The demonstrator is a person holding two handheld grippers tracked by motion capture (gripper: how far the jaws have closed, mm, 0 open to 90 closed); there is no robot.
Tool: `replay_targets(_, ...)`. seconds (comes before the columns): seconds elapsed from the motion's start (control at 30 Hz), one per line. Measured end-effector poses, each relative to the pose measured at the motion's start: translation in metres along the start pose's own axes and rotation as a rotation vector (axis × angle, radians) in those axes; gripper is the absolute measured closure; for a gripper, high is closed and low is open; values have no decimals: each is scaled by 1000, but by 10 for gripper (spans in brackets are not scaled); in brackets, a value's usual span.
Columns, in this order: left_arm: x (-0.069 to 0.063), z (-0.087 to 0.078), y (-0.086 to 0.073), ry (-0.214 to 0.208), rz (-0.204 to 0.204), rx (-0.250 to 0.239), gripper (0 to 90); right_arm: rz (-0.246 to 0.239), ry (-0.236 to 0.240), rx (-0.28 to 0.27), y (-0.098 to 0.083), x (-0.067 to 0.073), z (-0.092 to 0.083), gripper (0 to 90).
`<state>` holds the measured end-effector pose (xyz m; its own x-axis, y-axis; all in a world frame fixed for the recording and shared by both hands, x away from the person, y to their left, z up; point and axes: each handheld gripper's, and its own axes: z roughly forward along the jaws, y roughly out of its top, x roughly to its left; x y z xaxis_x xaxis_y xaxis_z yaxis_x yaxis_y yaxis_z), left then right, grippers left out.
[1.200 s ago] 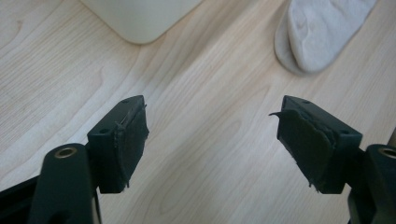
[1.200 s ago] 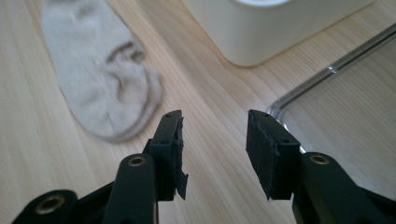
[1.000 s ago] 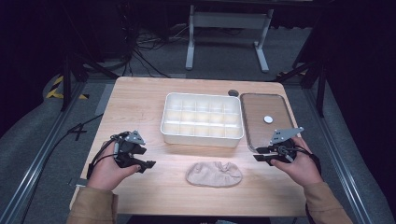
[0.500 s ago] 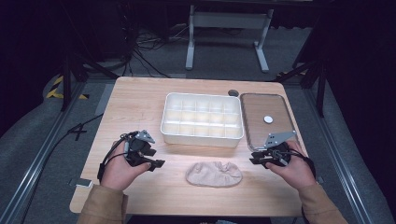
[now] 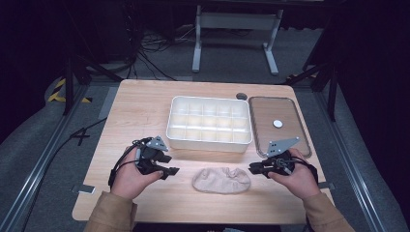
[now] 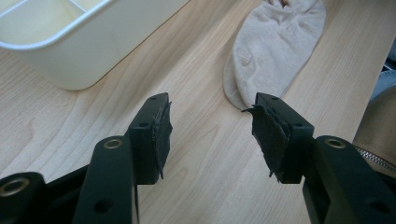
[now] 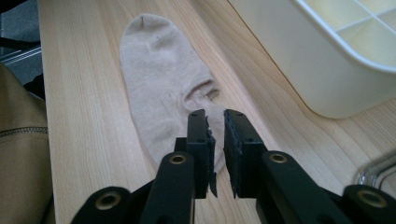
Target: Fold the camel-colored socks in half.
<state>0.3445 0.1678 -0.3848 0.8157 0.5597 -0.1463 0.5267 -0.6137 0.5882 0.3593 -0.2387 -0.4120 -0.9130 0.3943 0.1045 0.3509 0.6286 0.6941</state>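
Spanning most of the high view, the wooden desk carries a white divided tray at its middle and a brown lid-like tray just to its right. Bare wood runs wide on the left of the desk and along the near edge.

The beige sock lies flat near the front edge, below the white tray and apart from it, with its long axis running left to right across the desk. In the right gripper view its rounded toe points away from that tool, toward the left tool.

The left tool sits just left of the sock, its jaws spread and bare, having just been closing a little. The right tool is at the sock's right end, its jaws nearly together after closing, a narrow gap between the pads, over the sock's edge; whether they pinch cloth I cannot tell.
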Motion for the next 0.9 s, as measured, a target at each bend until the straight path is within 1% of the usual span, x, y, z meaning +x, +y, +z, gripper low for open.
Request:
replay_targets(0.07, -1, -1, 0, 5, -5, -14, 474, -12, 7, -4, 4, 5, 2, 825)
replay_targets(0.1, -1, -2, 0, 12, -3, -14, 474, -21, 7, -4, 6, 7, 3, 831)
replay_targets(0.17, -3, -1, -2, 11, -4, -30, 472, -30, 10, -3, 10, 11, 7, 825)
replay_targets(0.23, -3, -1, -2, 7, 3, -29, 466, -38, 14, -6, 13, 14, 12, 817)
replay_targets(0.33, -3, 0, -4, 13, -6, -27, 464, -52, 28, -11, 15, 18, 19, 873)
replay_targets(0.37, -3, 0, -4, 12, -2, -21, 464, -59, 30, -14, 17, 20, 23, 891)
replay_targets(0.47, -3, 1, -5, 7, -8, -21, 463, -62, 39, -17, 20, 25, 31, 898)
replay_targets(0.5, -4, 1, -6, 9, -7, -18, 463, -62, 39, -17, 20, 25, 31, 898)
replay_targets(0.53, -4, 2, -6, 9, -10, -19, 462, -62, 41, -22, 21, 29, 40, 899)
replay_targets(0.57, -4, 2, -6, 9, -10, -13, 462, -66, 40, -24, 21, 31, 44, 899)
replay_targets(0.6, -4, 2, -6, 9, -10, -13, 461, -66, 40, -24, 21, 31, 44, 899)
replay_targets(0.67, -4, 4, -7, 12, -7, -6, 455, -74, 39, -32, 22, 34, 54, 897)
replay_targets(0.7, -4, 5, -7, 7, -10, -4, 454, -76, 39, -36, 22, 35, 56, 897)
replay_targets(0.73, -3, 6, -7, 15, -6, 4, 451, -78, 37, -36, 22, 36, 60, 897)
replay_targets(0.77, -3, 7, -7, 14, -6, 5, 449, -77, 39, -37, 21, 37, 63, 897)
replay_targets(0.83, -3, 8, -6, 11, -9, 18, 442, -83, 41, -22, 21, 38, 68, 897)
replay_targets(0.87, -3, 10, -6, 8, -5, 16, 439, -83, 39, -18, 20, 39, 71, 897)
replay_targets(0.9, -3, 12, -6, 5, -5, 30, 433, -84, 44, -14, 20, 39, 73, 897)
